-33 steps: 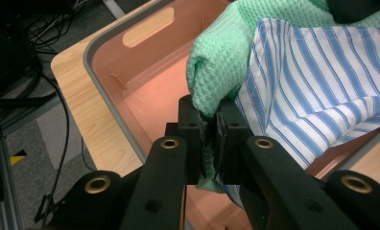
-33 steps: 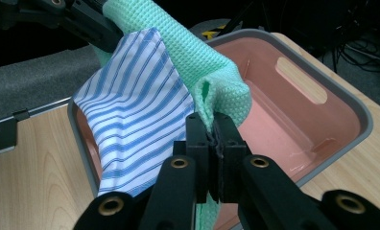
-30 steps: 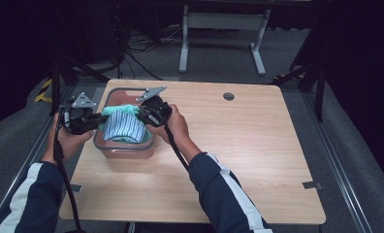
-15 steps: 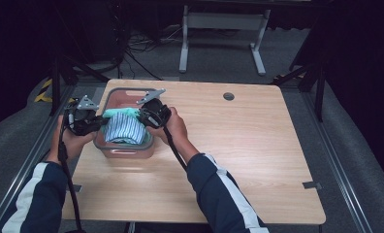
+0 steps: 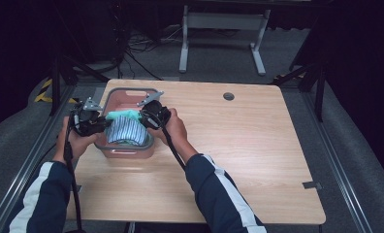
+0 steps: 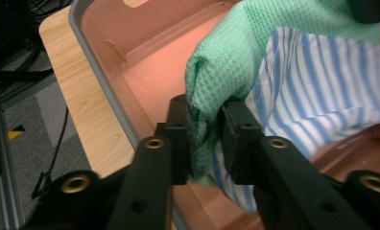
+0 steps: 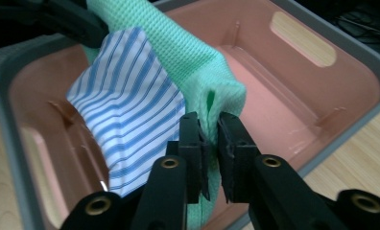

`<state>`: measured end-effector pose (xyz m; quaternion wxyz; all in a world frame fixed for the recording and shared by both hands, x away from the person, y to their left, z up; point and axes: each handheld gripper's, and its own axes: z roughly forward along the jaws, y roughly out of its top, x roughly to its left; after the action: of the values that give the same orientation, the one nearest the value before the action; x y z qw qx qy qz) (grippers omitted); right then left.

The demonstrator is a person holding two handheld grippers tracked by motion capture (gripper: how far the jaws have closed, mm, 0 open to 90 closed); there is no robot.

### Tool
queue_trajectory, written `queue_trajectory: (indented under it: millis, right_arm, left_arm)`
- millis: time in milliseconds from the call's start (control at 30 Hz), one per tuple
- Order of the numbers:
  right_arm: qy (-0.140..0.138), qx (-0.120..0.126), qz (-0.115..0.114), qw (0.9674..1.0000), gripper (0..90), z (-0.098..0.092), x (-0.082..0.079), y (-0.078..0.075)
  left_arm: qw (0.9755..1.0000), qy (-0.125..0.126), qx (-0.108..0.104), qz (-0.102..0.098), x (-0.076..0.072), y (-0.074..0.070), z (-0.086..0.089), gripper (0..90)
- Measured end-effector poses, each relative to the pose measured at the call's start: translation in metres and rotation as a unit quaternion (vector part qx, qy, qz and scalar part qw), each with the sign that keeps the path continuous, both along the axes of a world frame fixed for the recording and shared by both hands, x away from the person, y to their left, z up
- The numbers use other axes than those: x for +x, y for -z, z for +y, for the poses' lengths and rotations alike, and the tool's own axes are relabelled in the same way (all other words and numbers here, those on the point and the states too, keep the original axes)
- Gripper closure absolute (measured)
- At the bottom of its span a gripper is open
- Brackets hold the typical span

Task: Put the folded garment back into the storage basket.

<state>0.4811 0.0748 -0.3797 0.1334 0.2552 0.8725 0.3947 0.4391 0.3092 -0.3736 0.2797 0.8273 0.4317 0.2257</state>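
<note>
A folded bundle of green waffle cloth (image 5: 123, 115) and blue-striped white cloth (image 5: 126, 132) hangs over the pink bin (image 5: 127, 92) at the table's left. My left gripper (image 6: 205, 139) is shut on the green cloth (image 6: 226, 62) at one end, with the striped cloth (image 6: 322, 91) draped beside it. At the other end my right gripper (image 7: 211, 146) is shut on the green cloth (image 7: 178, 48), the striped cloth (image 7: 125, 120) hanging to its left. In the high view the left gripper (image 5: 101, 124) and right gripper (image 5: 144, 119) hold the bundle between them above the bin.
The pink bin (image 7: 332, 91) has grey rims and handle slots and stands near the wooden table's (image 5: 238, 145) left edge. A round cable hole (image 5: 228, 96) lies at the back of the table. A metal stand (image 5: 219, 24) is on the floor beyond.
Both grippers have lowered the cloth bundle a little toward the bin, keeping their hold on it.
</note>
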Motion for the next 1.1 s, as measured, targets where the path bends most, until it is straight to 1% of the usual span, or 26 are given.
queue_trajectory:
  millis: [100,133,167,200,233,267,300,400,433,467,500,600,633,667,733,767,833,867,900,933,1000,1067,1100]
  right_arm:
    - [0.01,0.0,0.001,1.0,78.5,-0.003,0.001,-0.001]
    - [0.011,-0.004,-0.002,0.9999,78.2,-0.003,0.001,-0.001]
    - [0.01,-0.007,-0.003,0.9999,77.6,-0.004,0.0,-0.001]
    - [0.011,-0.01,-0.005,0.9999,77.3,-0.004,0.0,-0.001]
    - [0.012,-0.013,-0.007,0.9998,77.0,-0.005,0.0,-0.001]
    - [0.012,-0.013,-0.007,0.9998,77.0,-0.005,0.0,-0.001]
    - [0.012,-0.011,-0.009,0.9998,76.2,-0.006,0.0,0.0]
    - [0.014,-0.01,-0.007,0.9998,75.1,-0.008,-0.001,0.0]
    - [0.014,-0.011,-0.008,0.9998,74.3,-0.009,-0.002,-0.001]
    - [0.015,-0.012,-0.009,0.9998,74.0,-0.01,-0.002,-0.001]
    - [0.015,-0.009,-0.01,0.9998,72.9,-0.012,-0.003,-0.002]
    - [0.017,-0.008,-0.014,0.9997,72.2,-0.013,-0.004,-0.003]
    - [0.016,-0.009,-0.014,0.9997,71.4,-0.015,-0.005,-0.004]
    - [0.016,-0.009,-0.017,0.9997,69.3,-0.017,-0.007,-0.004]
    - [0.015,-0.012,-0.023,0.9995,67.5,-0.02,-0.01,-0.005]
    - [0.016,-0.011,-0.025,0.9995,66.3,-0.022,-0.011,-0.005]
    - [0.015,-0.013,-0.029,0.9994,64.6,-0.028,-0.013,-0.007]
    - [0.012,-0.013,-0.031,0.9993,63.2,-0.034,-0.016,-0.01]
    - [0.012,-0.013,-0.031,0.9993,63.2,-0.034,-0.016,-0.01]
    - [0.011,-0.015,-0.038,0.9991,62.0,-0.041,-0.019,-0.013]
    - [0.012,-0.017,-0.041,0.9989,60.9,-0.046,-0.021,-0.014]
    - [0.014,-0.019,-0.044,0.9988,59.8,-0.052,-0.024,-0.015]
    - [0.013,-0.018,-0.044,0.9988,59.1,-0.056,-0.025,-0.016]
  left_arm:
    - [1.0,0.0,-0.004,-0.009,0.001,0.0,0.0,65.9]
    - [0.9999,-0.001,-0.008,-0.014,0.001,0.0,-0.001,62.8]
    - [0.9998,-0.001,-0.004,-0.018,0.0,-0.001,-0.002,60.0]
    - [0.9997,0.004,-0.002,-0.023,-0.001,-0.002,-0.003,58.9]
    - [0.9997,0.004,-0.002,-0.023,-0.001,-0.002,-0.003,57.3]
    - [0.9998,0.003,0.001,-0.021,-0.002,-0.002,-0.004,57.3]
    - [0.9996,0.004,-0.004,-0.027,-0.003,-0.002,-0.006,56.2]
    - [0.9995,0.009,-0.001,-0.029,-0.003,-0.003,-0.009,54.7]
    - [0.9997,0.009,-0.003,-0.022,-0.004,-0.003,-0.01,54.7]
    - [0.9997,0.009,-0.004,-0.024,-0.005,-0.003,-0.011,54.2]
    - [0.9994,0.011,-0.007,-0.032,-0.005,-0.004,-0.012,53.7]
    - [0.9992,0.013,-0.008,-0.036,-0.007,-0.007,-0.014,52.9]
    - [0.999,0.014,-0.014,-0.039,-0.009,-0.007,-0.016,52.9]
    - [0.999,0.017,-0.016,-0.039,-0.011,-0.009,-0.017,52.5]
    - [0.9984,0.019,-0.022,-0.048,-0.014,-0.01,-0.019,52.1]
    - [0.9979,0.021,-0.025,-0.055,-0.015,-0.011,-0.02,52.0]
    - [0.9973,0.022,-0.034,-0.061,-0.019,-0.011,-0.023,52.0]
    - [0.9969,0.027,-0.04,-0.063,-0.022,-0.011,-0.026,52.0]
    - [0.9969,0.027,-0.04,-0.063,-0.022,-0.011,-0.026,52.0]
    - [0.9966,0.029,-0.042,-0.064,-0.025,-0.01,-0.03,51.7]
    - [0.9959,0.038,-0.04,-0.071,-0.03,-0.011,-0.038,51.6]
    - [0.9948,0.047,-0.045,-0.078,-0.036,-0.012,-0.045,51.3]
    - [0.9943,0.049,-0.05,-0.081,-0.038,-0.012,-0.048,51.3]
